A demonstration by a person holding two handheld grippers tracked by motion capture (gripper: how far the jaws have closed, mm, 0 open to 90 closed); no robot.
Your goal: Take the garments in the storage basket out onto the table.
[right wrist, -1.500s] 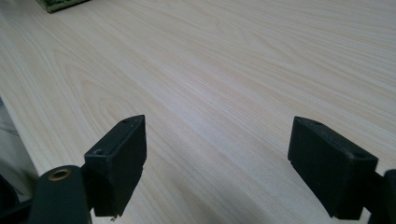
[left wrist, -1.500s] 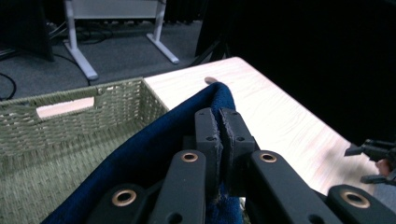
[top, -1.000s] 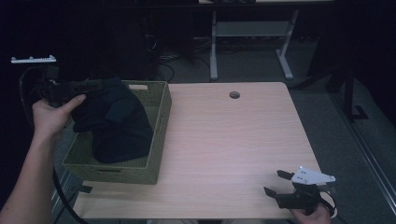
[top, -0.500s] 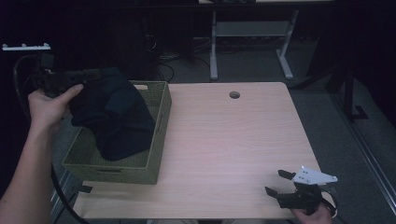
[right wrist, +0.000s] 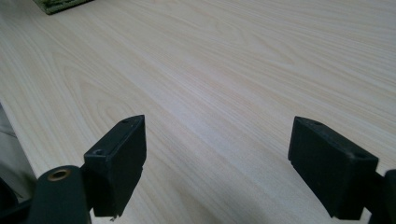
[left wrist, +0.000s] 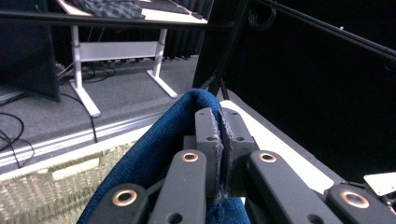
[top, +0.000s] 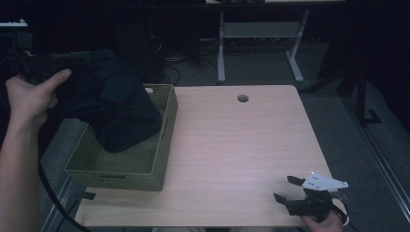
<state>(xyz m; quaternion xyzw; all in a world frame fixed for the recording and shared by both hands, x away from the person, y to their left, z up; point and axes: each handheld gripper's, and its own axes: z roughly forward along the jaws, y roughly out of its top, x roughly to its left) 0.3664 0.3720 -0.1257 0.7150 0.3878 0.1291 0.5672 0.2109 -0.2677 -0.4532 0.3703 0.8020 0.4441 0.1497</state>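
A dark blue cloth (top: 113, 108) is clamped between the closed jaws of the left gripper (left wrist: 219, 140) and hangs partly into the green woven basket (top: 159, 159) at nine o'clock on the worktop (top: 241, 145). The right gripper (top: 295, 193) is held wide open, empty, at five o'clock.

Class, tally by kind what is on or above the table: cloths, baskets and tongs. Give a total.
Dark blue cloth: 1
Green woven basket: 1
Tongs: 2, left tongs and right tongs
Total: 4
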